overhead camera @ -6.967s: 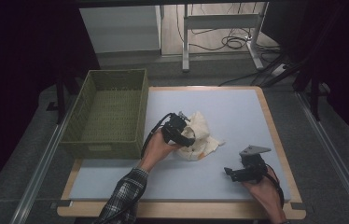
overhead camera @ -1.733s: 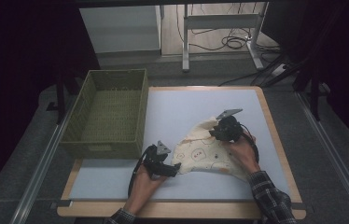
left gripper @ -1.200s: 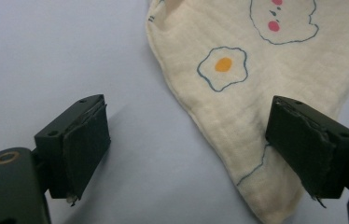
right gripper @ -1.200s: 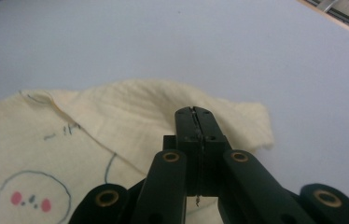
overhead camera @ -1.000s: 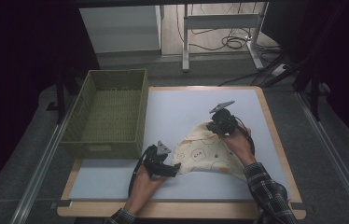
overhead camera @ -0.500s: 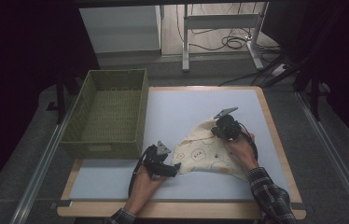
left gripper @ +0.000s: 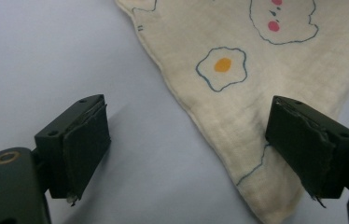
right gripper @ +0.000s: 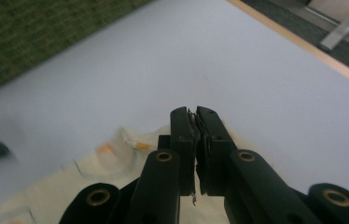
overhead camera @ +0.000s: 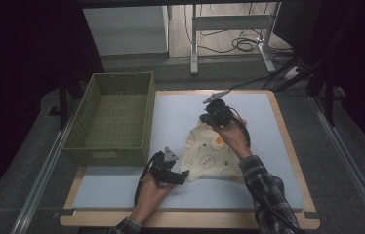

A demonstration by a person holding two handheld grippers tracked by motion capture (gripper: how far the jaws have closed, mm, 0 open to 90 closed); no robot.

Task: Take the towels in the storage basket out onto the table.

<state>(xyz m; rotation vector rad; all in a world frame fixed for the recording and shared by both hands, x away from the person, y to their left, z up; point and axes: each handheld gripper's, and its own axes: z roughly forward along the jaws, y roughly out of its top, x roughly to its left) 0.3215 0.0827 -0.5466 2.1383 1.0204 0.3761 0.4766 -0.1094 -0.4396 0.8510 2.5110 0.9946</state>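
A cream cloth point(overhead camera: 214, 156) printed with fried eggs lies on the pale blue mat point(overhead camera: 180, 107). My right gripper point(overhead camera: 206, 120) is shut on the cloth's far corner and holds it a little above the mat. In the right gripper view its jaws point(right gripper: 196, 116) are pressed together, with the cloth point(right gripper: 46, 196) hanging below them. My left gripper point(overhead camera: 183, 178) rests at the cloth's near left corner. In the left gripper view it point(left gripper: 196, 126) stands wide open, one jaw over bare mat and the other over the cloth's edge point(left gripper: 256, 60), gripping nothing.
An empty green woven basket point(overhead camera: 107, 156) stands along the mat's left side, close to the left hand. The table's wooden edge point(overhead camera: 288, 141) runs along the right. Desk legs and cables point(overhead camera: 239, 44) lie on the floor beyond.
My right gripper has moved left and up with the cloth's far corner, pulling that part of the cloth over. The left gripper has stayed where it was.
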